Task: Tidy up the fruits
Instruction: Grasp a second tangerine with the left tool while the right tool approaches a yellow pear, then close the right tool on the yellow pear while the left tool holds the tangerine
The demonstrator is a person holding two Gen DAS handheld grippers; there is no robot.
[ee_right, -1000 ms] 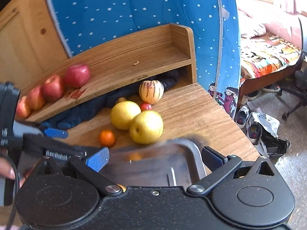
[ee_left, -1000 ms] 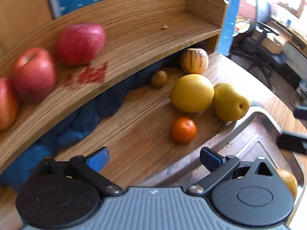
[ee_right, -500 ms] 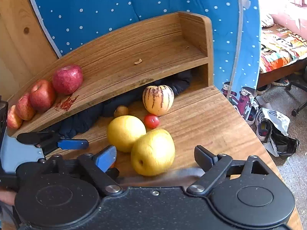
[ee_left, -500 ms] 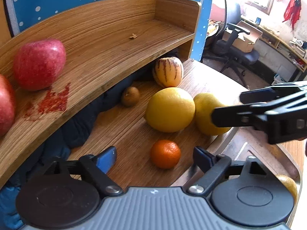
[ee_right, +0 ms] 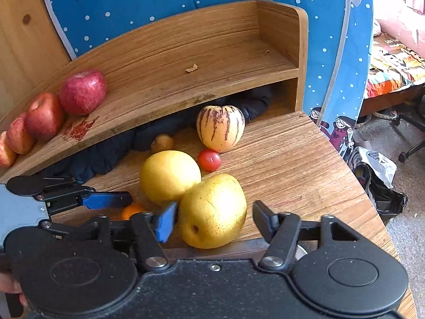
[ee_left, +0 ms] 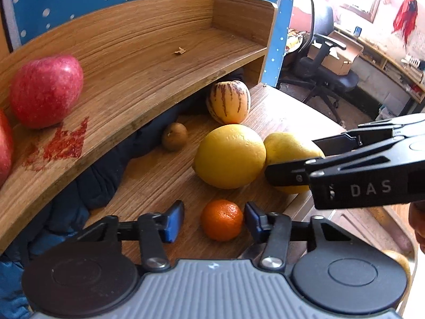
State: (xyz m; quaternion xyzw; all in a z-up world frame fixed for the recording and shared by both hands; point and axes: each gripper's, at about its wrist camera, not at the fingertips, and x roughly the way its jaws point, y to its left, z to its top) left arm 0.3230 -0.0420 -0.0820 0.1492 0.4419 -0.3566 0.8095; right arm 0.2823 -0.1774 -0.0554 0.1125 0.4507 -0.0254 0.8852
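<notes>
**Both grippers close in on the fruit at the desk's near edge**

Since the earlier frames both grippers have moved forward: the left gripper [ee_left: 214, 222] now brackets the small orange [ee_left: 222, 219], which a second ago lay well ahead of it, and the right gripper [ee_right: 213, 222] has advanced from over the metal tray [ee_left: 345, 223] to straddle the yellow pear [ee_right: 212, 210].

The left gripper's jaws stand apart, one finger on each side of the orange, with a gap visible on both sides. The right gripper's jaws are also spread; its blue-padded left finger lies just beside the pear's skin and the right finger stands clear of it. Whether the left pad touches cannot be told.

The pear sits at the near edge of the wooden desk [ee_right: 305, 164], touching the large yellow citrus [ee_right: 170, 176] to its far left. Beyond them lie a cherry tomato [ee_right: 209, 160], a striped melon-like fruit [ee_right: 220, 127] and a small brown kiwi [ee_right: 162, 143], the last two close to a dark blue cloth [ee_right: 106, 154] tucked under the shelf [ee_right: 212, 61].

On the shelf's left end, red apples [ee_right: 83, 91] stand in a row, with a red smear just in front of the rightmost one.
</notes>
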